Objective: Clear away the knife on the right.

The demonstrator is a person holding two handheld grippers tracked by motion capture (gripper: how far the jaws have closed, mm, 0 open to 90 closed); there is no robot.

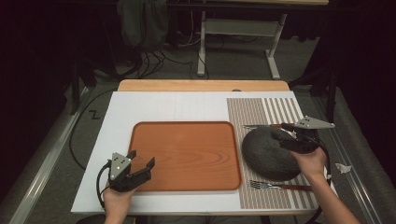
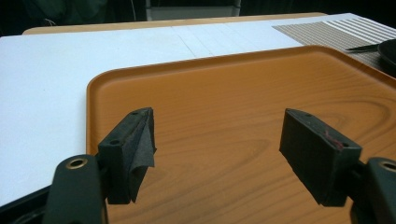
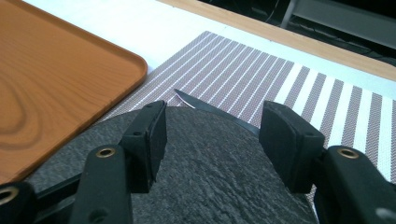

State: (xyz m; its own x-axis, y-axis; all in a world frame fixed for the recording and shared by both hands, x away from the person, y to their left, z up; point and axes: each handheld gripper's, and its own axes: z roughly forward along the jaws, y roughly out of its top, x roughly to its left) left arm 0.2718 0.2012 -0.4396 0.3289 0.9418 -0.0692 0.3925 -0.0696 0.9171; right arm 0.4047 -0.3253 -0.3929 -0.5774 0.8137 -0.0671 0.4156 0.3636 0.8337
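Right gripper (image 1: 286, 134) is hovering over the dark stone plate (image 1: 268, 154), jaws spread, gripping nothing. Plate is sitting on the striped placemat (image 1: 252, 109), at 3 o'clock of the orange tray (image 1: 187, 156). Left gripper (image 1: 140, 163) is idling spread over the tray's 8 o'clock corner.

Dim room behind a pale bench (image 1: 154, 105)

Beyond the bench's wooden far edge (image 1: 203, 85) lies grey floor (image 1: 233, 65); a white-legged desk frame (image 1: 240, 32) stands there, black cables (image 1: 149, 63) coil to its left, and grey cloth (image 1: 140, 21) hangs above them in darkness.
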